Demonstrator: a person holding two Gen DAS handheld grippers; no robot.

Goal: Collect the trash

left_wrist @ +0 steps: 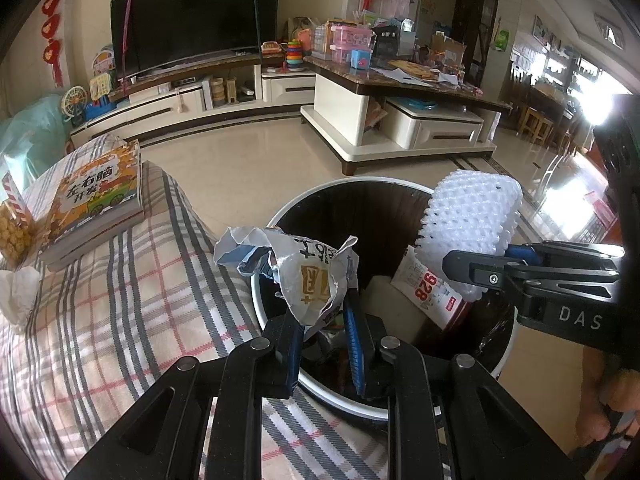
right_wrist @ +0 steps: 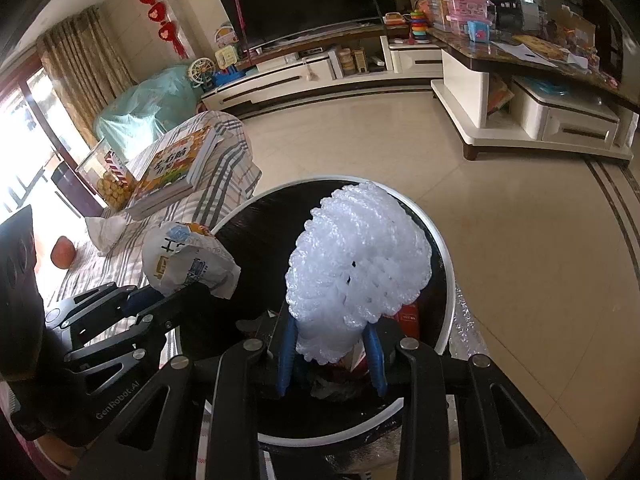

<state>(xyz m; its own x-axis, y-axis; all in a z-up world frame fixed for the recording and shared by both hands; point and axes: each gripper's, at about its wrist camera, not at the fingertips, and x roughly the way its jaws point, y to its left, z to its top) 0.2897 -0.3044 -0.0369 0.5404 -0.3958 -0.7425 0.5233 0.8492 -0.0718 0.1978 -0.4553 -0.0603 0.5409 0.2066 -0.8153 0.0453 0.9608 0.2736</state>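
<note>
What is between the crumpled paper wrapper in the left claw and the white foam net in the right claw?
Only open air above the trash bin's dark inside: the left wrist view shows wrapper and foam net apart, not touching.

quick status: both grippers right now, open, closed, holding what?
Left gripper: closed on the crumpled white printed paper wrapper.
Right gripper: closed on the white foam mesh fruit sleeve.

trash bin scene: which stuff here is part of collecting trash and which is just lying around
Job:
crumpled wrapper in left claw
white foam fruit net in right claw
trash bin

Lying about:
children's book
snack box
television
</note>
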